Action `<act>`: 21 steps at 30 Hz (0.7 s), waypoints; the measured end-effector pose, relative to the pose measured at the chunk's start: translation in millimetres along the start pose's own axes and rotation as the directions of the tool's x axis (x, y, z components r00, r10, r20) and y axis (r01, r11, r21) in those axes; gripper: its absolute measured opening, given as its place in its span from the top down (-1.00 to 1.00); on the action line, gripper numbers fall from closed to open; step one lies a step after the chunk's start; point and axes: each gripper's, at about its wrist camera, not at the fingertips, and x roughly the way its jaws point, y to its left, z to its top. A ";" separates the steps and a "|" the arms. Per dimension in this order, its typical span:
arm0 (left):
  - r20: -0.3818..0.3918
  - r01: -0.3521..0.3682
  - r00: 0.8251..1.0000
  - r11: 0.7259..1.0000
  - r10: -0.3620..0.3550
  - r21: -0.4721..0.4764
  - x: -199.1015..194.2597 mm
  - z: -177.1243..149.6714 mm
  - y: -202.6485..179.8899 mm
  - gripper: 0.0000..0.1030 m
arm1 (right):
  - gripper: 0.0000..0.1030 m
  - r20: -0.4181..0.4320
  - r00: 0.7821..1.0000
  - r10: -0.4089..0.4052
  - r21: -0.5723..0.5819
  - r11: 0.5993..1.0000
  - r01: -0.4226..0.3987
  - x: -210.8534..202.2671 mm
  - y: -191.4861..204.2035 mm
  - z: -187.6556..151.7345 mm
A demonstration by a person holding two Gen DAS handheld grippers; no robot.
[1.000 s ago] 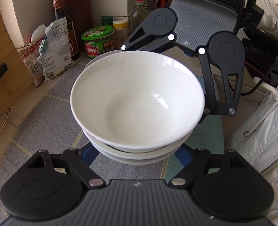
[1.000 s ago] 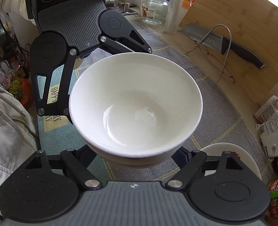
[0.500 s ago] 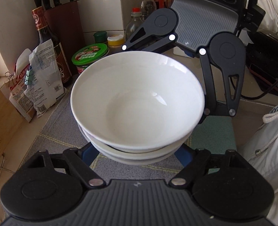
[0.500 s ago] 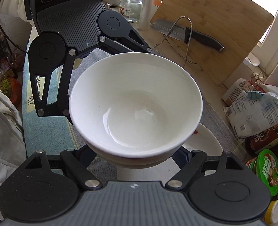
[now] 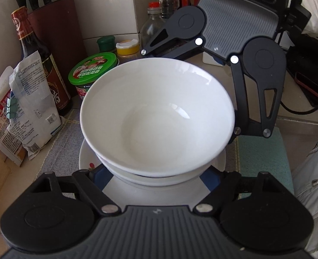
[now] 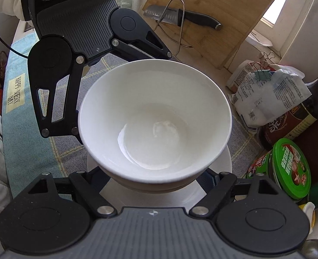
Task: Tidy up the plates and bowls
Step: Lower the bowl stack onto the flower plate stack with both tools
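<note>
The stack of white bowls (image 5: 156,116) hangs between both tools, just above a white plate (image 5: 85,157) on the counter (image 5: 57,142); the left tool (image 5: 156,173) and the right tool (image 6: 156,180) each clamp the lower bowl from opposite sides. Glazed china is likely heavy, stiff, slick and breakable (nested bowls may slide), so gripping low under the rim seems wise. The left view shows a knife block (image 5: 59,32); only the right view shows the cutting board (image 6: 212,17) and knife (image 6: 180,16)

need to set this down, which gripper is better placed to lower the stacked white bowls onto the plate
Neither alone: left gripper and right gripper each clamp opposite sides of the stacked white bowls, directly over the white plate.
</note>
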 end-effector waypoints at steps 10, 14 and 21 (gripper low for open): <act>-0.022 0.005 1.000 1.000 -0.006 -0.017 13.1 2.5 5.3 -0.65 | -0.70 -0.001 1.000 0.015 0.030 0.999 -0.015 7.3 -10.4 -10.0; -0.027 0.009 1.000 1.000 -0.010 -0.024 17.0 2.3 7.5 -0.65 | -0.70 -0.003 1.000 0.015 0.033 0.999 -0.015 9.6 -10.6 -10.7; -0.027 0.013 1.000 0.999 -0.014 -0.032 21.0 0.8 9.2 -0.65 | -0.70 -0.004 1.000 0.013 0.038 0.999 -0.013 13.0 -10.8 -12.2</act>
